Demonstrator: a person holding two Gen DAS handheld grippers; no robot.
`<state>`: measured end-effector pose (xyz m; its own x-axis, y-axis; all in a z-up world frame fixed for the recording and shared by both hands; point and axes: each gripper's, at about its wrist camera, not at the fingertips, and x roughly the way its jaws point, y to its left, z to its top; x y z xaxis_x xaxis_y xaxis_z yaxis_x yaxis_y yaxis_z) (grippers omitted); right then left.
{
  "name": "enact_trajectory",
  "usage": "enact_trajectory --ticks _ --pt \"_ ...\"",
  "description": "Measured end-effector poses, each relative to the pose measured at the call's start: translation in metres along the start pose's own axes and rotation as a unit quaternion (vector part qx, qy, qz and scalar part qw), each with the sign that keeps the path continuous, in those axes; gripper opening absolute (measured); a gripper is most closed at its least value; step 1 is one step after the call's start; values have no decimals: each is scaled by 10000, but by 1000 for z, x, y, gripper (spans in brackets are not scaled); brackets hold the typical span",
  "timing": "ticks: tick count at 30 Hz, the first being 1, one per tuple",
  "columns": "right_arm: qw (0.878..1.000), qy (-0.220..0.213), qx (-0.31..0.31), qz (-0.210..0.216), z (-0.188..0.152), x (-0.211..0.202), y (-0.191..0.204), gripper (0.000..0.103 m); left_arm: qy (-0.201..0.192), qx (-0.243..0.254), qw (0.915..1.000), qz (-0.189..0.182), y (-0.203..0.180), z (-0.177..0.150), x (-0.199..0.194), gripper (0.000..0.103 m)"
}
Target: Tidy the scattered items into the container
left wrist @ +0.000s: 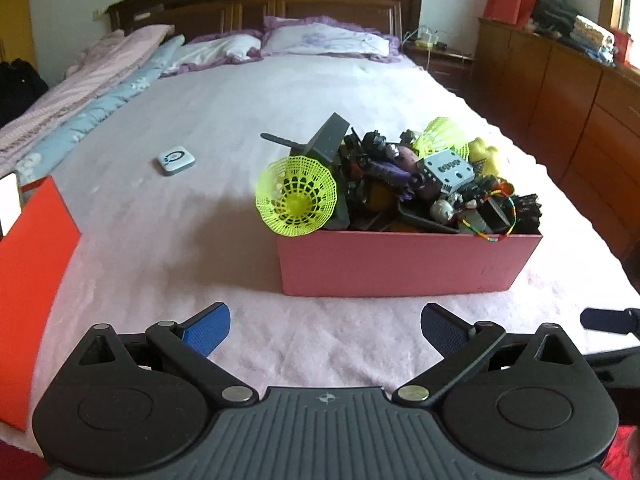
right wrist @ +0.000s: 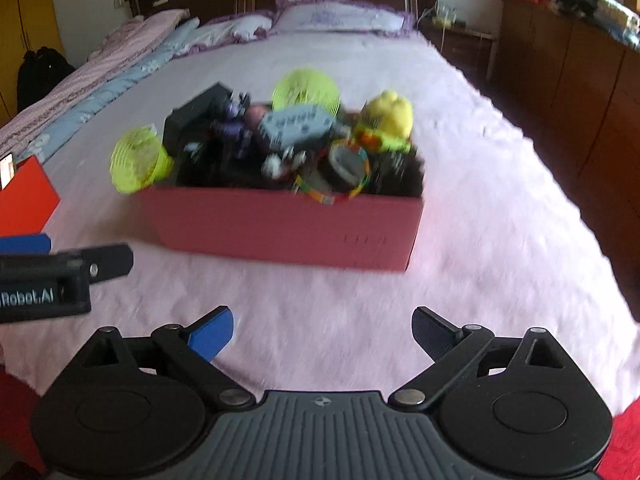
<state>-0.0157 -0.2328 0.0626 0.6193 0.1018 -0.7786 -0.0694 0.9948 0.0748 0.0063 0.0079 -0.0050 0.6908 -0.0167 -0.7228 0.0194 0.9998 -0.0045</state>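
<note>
A pink rectangular box [left wrist: 400, 264] sat right of centre in the left wrist view, heaped above its rim with toys. A neon-yellow shuttlecock [left wrist: 296, 196] hung over its left end, open skirt facing the camera. A second shuttlecock [left wrist: 442, 134] and a yellow plush toy [left wrist: 486, 154] lay at the far right. A small white square device [left wrist: 175, 161] lay alone on the bed, well apart to the left.

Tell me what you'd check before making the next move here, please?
1. Left gripper open and holding nothing: ok.
2. Right gripper open and holding nothing: ok.
3. Everything off the bed: not ok; a small white gadget lies left of the pink box.
4. Room left in the box: not ok, it is heaped above the rim.
5. Pile stable: cannot tell; a yellow shuttlecock hangs over the left corner.
6. Path to the gadget: ok, bare bedspread.
</note>
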Motion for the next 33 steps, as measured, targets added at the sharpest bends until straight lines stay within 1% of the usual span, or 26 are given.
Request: enact_trajectory --ticks 5,11,16,21,24,33 --pt "9999 102 11 23 -10 -4 4 98 20 21 10000 2 -2 -7 -6 103" --pt "10000 57 1 -3 -12 -10 6 99 24 129 9999 76 -6 -11 -9 103" --pt "10000 25 -12 -5 -12 -10 8 99 34 112 9999 53 -7 -14 -12 103" --pt "9998 -47 -169 -17 -14 -14 15 100 37 45 10000 45 -5 -14 -15 103" --pt "9995 -112 -269 -107 -15 -17 17 100 18 23 10000 36 -4 -15 -17 103" --pt "9998 -147 -125 -64 -16 -20 14 100 -12 29 10000 2 -4 -19 -19 103"
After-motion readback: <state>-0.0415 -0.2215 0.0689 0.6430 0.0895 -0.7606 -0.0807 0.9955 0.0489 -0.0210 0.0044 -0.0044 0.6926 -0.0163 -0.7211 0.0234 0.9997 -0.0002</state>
